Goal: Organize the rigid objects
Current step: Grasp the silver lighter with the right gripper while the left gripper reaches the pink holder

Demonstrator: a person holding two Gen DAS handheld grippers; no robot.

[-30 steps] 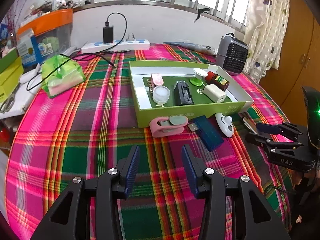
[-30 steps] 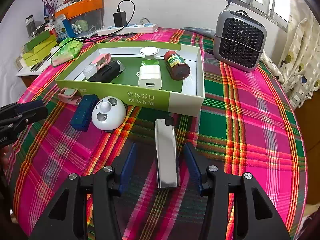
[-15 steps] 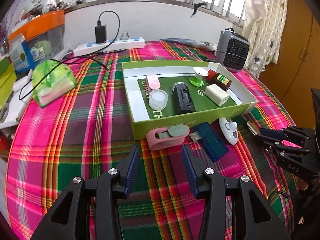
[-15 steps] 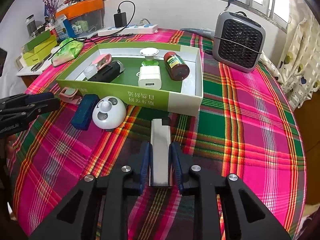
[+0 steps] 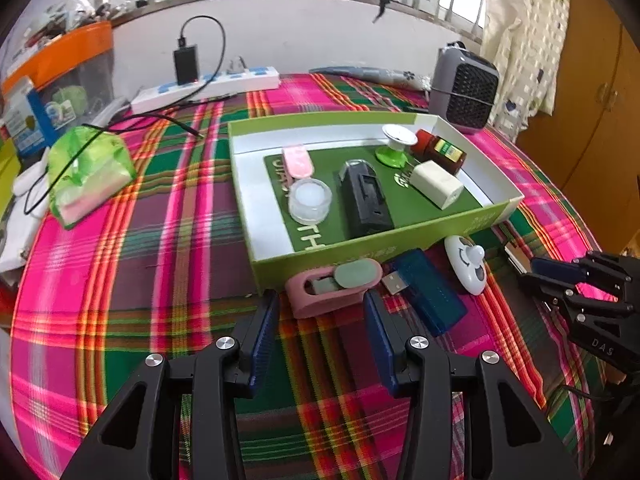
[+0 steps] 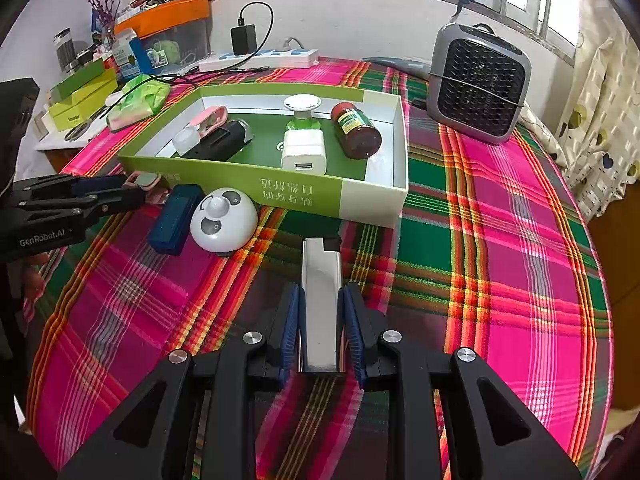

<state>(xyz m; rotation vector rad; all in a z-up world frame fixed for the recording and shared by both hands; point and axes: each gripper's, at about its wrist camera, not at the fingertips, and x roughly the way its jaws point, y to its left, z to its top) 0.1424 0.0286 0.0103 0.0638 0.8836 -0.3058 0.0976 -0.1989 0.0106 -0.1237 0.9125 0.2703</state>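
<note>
My right gripper [image 6: 321,300] is shut on a silver lighter [image 6: 321,280] that lies on the plaid cloth, in front of the green box [image 6: 360,200]. My left gripper [image 5: 322,312] is open, its fingertips on either side of the near end of a pink clip [image 5: 334,286] lying against the box's front wall [image 5: 360,248]. Beside the clip lie a blue USB stick [image 5: 428,292] and a white panda-faced gadget [image 5: 466,264]. The box holds a black case [image 5: 364,196], a white charger [image 5: 436,184], a brown bottle [image 5: 440,150], a clear jar [image 5: 310,200] and other small items.
A grey fan heater [image 6: 480,80] stands behind the box on the right. A power strip [image 5: 208,88] with a charger and a green tissue pack [image 5: 88,172] lie to the left. Boxes and an orange-lidded bin [image 6: 168,32] crowd the far left.
My right gripper closed on the silver lighter. My left gripper moved forward toward the pink clip and stayed open.
</note>
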